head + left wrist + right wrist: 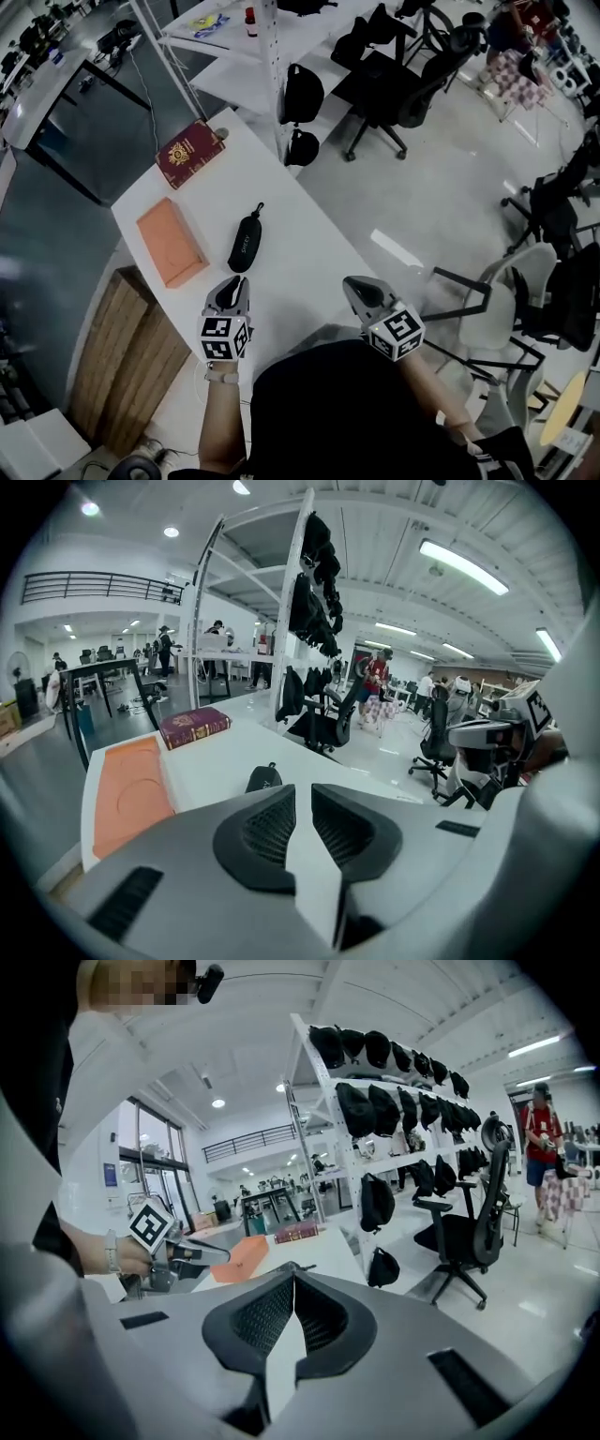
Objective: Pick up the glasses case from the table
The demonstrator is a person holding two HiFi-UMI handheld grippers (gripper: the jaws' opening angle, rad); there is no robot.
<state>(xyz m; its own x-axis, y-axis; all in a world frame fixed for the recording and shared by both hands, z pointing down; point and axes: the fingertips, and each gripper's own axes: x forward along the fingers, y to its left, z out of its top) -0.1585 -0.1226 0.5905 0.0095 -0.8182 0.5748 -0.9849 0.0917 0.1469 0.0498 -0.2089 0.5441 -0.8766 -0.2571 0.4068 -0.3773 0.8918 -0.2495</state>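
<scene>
Head view is showing the black glasses case (pixel 245 244) lying on the white table (pixel 291 211) at centre-left of the frame, just right of the orange box (pixel 172 242) and below the red book (pixel 189 153), with neither gripper touching it. Left gripper (pixel 233 284) is hovering just below the case, jaws standing slightly apart with nothing between them. Right gripper (pixel 355 284) is hovering near the table's right edge at lower centre, jaws closed tip to tip and holding nothing.
</scene>
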